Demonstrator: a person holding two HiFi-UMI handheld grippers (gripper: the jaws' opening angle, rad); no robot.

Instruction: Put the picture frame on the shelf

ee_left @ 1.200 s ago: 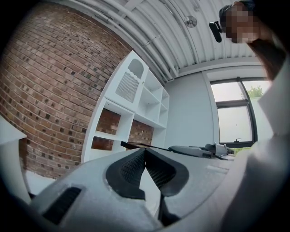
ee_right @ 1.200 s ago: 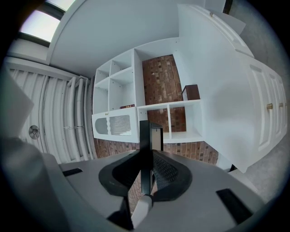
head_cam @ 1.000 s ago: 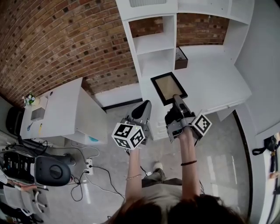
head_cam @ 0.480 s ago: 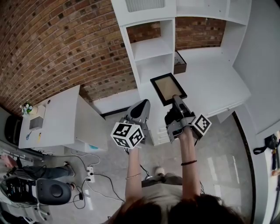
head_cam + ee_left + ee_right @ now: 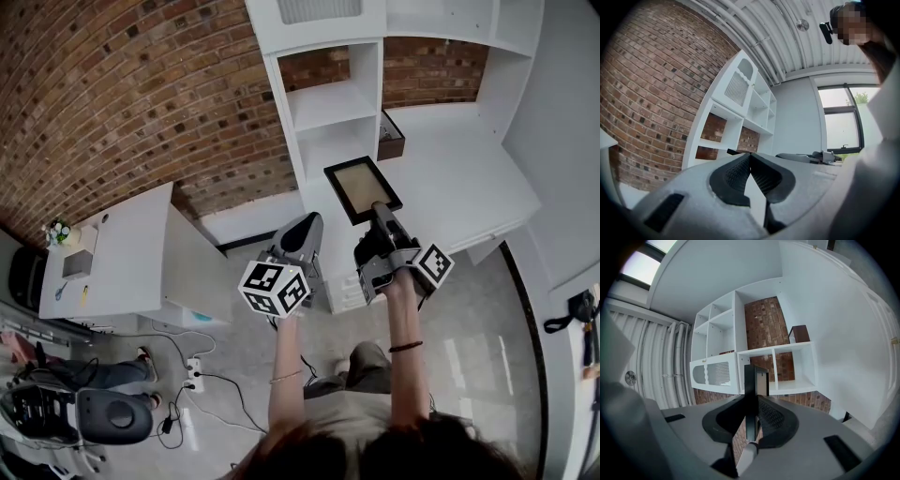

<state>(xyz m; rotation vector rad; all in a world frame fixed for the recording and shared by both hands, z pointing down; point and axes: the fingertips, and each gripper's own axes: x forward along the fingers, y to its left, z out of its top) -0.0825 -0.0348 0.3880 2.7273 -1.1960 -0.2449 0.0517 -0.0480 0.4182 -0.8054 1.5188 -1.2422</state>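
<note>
A brick wall fills the far left. To the right of it stands the white shelf, and a white desk is at the near left. The picture frame is in the air in front of the shelf, its near edge clamped in the right gripper. The left gripper is beside it on the left, jaws pressed together with nothing between them. A small dark box stands on the shelf's top.

picture frame: matt black edge, dull tan panel
shelf, twelve o'clock: smooth white
brick wall, ten o'clock: rough, matt
floor: grey, glossy
right gripper: matt grey plastic, ribbed black pads
</note>
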